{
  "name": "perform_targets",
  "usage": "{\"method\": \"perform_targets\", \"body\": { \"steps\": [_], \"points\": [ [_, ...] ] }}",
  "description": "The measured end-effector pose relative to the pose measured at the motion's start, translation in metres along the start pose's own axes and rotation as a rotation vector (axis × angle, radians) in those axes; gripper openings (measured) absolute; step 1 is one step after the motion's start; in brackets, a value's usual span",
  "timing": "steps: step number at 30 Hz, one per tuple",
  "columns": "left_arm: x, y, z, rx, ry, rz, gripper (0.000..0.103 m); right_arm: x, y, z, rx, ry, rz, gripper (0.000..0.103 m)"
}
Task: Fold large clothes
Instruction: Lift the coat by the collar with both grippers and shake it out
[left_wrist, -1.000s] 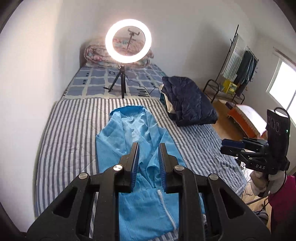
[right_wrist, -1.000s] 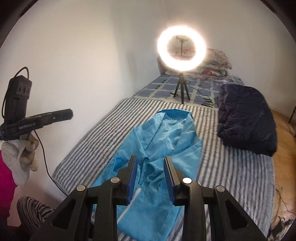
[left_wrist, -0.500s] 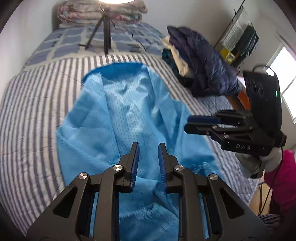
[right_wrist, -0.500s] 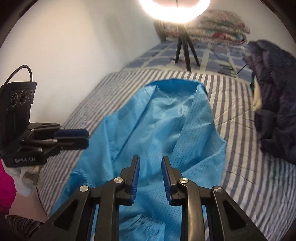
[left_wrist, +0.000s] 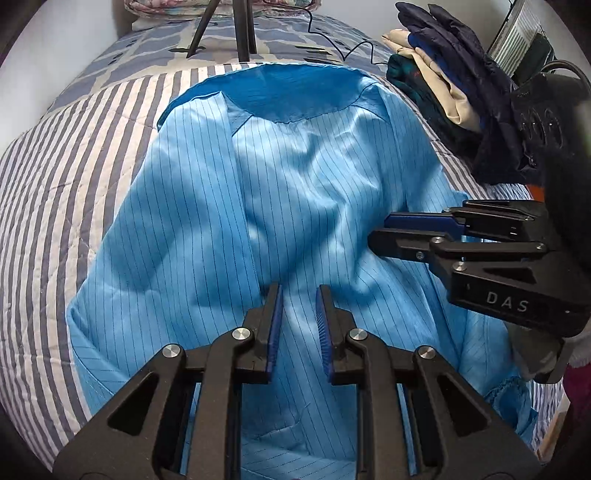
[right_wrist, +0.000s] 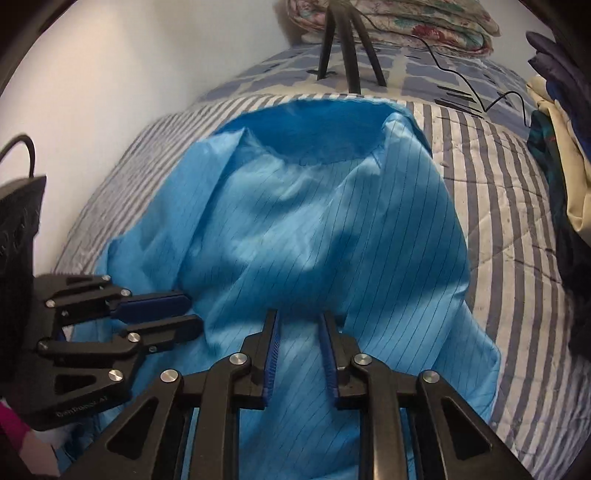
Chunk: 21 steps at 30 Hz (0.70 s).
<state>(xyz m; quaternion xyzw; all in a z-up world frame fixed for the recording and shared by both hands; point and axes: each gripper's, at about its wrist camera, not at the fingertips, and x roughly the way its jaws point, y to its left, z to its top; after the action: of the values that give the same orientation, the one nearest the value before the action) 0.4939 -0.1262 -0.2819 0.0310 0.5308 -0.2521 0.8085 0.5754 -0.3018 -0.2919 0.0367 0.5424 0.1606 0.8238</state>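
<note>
The striped bed (left_wrist: 55, 184) fills both views now that both claws have dropped close over the blue coat (left_wrist: 295, 177); folding looks about to begin. The coat runs lengthwise up mid-frame, its collar toward the top edge. The left gripper (left_wrist: 298, 295) and right gripper (right_wrist: 300, 321) stand narrowly parted, holding nothing.

left gripper (left_wrist: 298, 291): tilted steeply down, jaws narrowly apart, nothing clamped | right gripper (right_wrist: 298, 317): tilted steeply down alongside, jaws narrowly apart, nothing clamped
</note>
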Motion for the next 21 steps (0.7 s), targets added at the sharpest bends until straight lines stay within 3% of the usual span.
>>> {"method": "perform_targets", "body": {
  "steps": [3, 5, 6, 7, 8, 11, 15, 21],
  "points": [
    [-0.021, 0.010, 0.006, 0.000, -0.006, -0.074, 0.020, -0.018, -0.003, 0.000, -0.012, 0.004, 0.077, 0.023],
    [-0.047, 0.025, 0.009, -0.001, -0.064, -0.102, 0.044, -0.051, -0.007, -0.005, -0.049, -0.068, 0.127, 0.029],
    [-0.060, 0.035, 0.012, -0.011, -0.100, -0.098, 0.065, -0.067, -0.011, -0.008, -0.063, -0.107, 0.147, 0.031],
    [-0.068, 0.045, 0.015, -0.024, -0.132, -0.091, 0.070, -0.077, -0.015, -0.009, -0.071, -0.134, 0.156, 0.038],
    [-0.077, 0.060, 0.019, -0.045, -0.165, -0.085, 0.070, -0.090, -0.023, -0.011, -0.072, -0.170, 0.144, 0.048],
    [-0.079, 0.097, 0.031, -0.146, -0.164, -0.107, 0.070, -0.107, -0.056, -0.009, -0.017, -0.220, 0.087, 0.060],
    [-0.057, 0.121, 0.045, -0.214, -0.119, -0.186, 0.070, -0.101, -0.091, -0.005, 0.118, -0.220, 0.141, 0.062],
    [-0.024, 0.103, 0.057, -0.123, -0.047, -0.224, 0.070, -0.071, -0.091, 0.009, 0.110, -0.180, 0.137, 0.062]
  ]
}}
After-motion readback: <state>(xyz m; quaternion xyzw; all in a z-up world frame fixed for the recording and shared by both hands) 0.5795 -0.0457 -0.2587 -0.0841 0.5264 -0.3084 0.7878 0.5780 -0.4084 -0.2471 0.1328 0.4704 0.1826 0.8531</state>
